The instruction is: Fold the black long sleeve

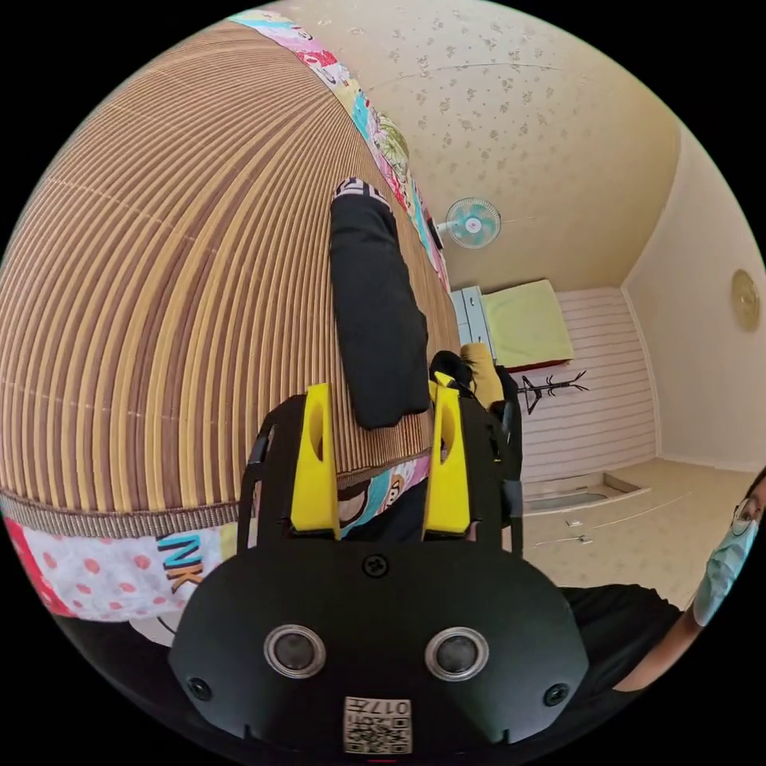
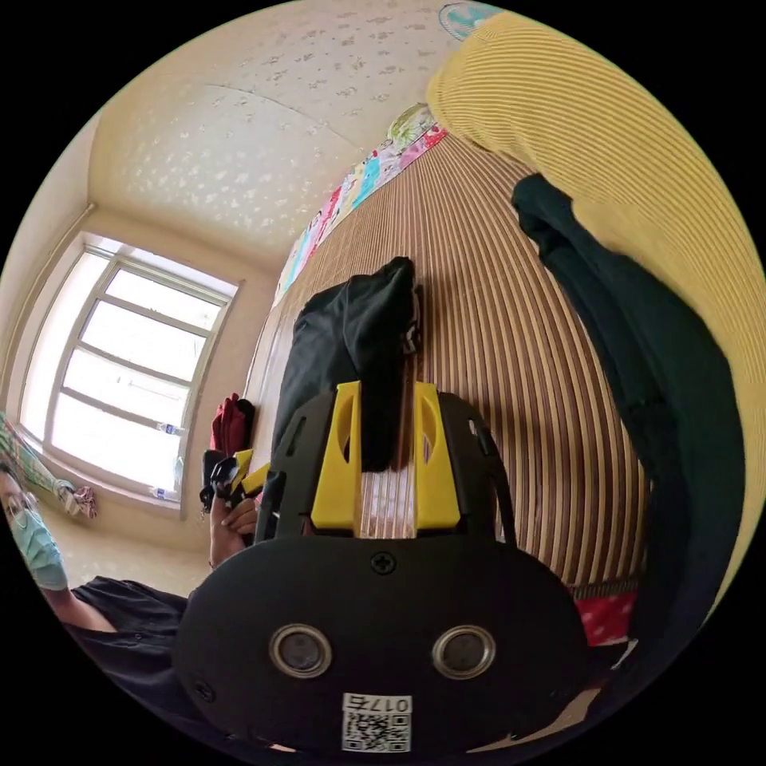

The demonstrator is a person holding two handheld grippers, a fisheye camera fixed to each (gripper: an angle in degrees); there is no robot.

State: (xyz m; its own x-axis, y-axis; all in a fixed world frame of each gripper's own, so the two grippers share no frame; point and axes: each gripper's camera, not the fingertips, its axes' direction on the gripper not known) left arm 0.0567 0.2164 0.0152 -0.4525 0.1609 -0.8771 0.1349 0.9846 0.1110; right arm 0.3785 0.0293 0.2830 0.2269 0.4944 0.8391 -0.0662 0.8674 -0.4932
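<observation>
Bare striped mat (image 1: pixel 159 319) spreads wide to one side of the folded black long sleeve (image 1: pixel 375 319), giving you open room to pass there. In the right gripper view, a free strip of mat lies between that garment (image 2: pixel 351 351) and a dark green garment (image 2: pixel 638 343); a yellow ribbed garment (image 2: pixel 606 136) blocks the stretch beyond it. Your left gripper (image 1: pixel 381 455) stands with jaws apart just short of the sleeve's near end; your right gripper (image 2: pixel 384 463) has its parted jaws at the garment's edge
</observation>
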